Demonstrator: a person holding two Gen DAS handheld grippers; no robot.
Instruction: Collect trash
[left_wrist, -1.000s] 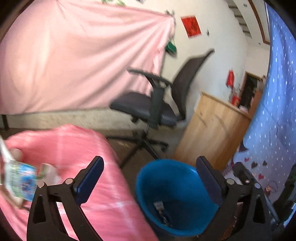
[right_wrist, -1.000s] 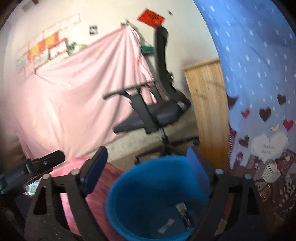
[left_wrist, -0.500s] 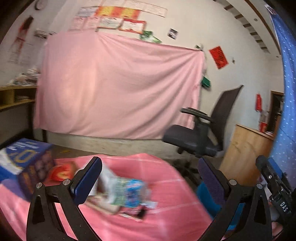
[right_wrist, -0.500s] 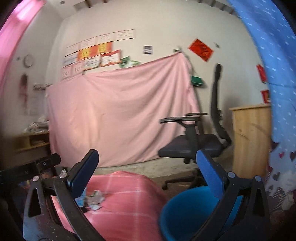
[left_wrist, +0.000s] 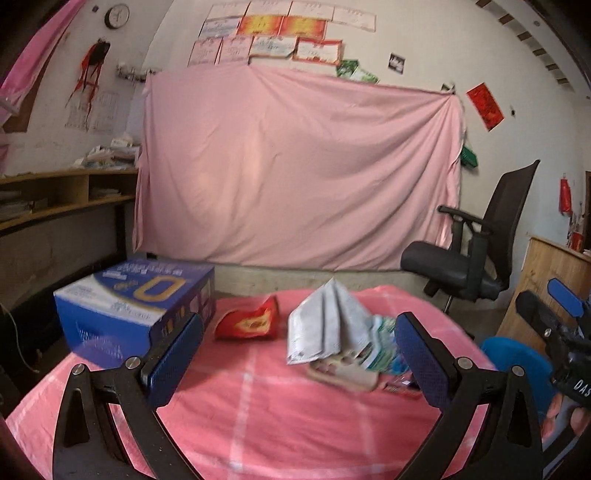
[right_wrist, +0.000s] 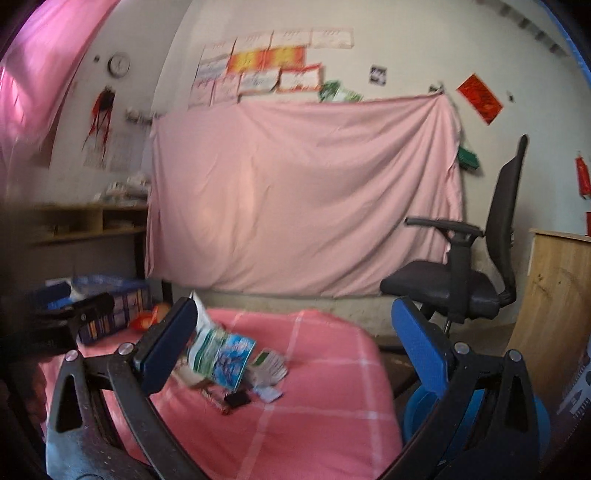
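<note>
A pile of trash lies on the pink-clothed table (left_wrist: 258, 413): a folded grey paper (left_wrist: 325, 325), a blue-green wrapper (left_wrist: 382, 349) beside it, and a red packet (left_wrist: 251, 323) further left. My left gripper (left_wrist: 299, 358) is open and empty, held above the table in front of the pile. My right gripper (right_wrist: 295, 350) is open and empty; the blue-green wrapper (right_wrist: 225, 358) and small scraps (right_wrist: 267, 369) lie just past its left finger. The blue bin shows at the right in the left wrist view (left_wrist: 517, 354) and low right in the right wrist view (right_wrist: 421, 410).
A blue carton (left_wrist: 129, 306) stands on the table's left side. A black office chair (left_wrist: 476, 254) and a wooden cabinet (left_wrist: 554, 280) stand to the right. A pink sheet (left_wrist: 295, 166) hangs on the back wall. Shelves (left_wrist: 55, 199) run along the left wall.
Both grippers have swung left and up, away from over the blue bin, and now face the table with the trash pile. Both stayed open and empty.
</note>
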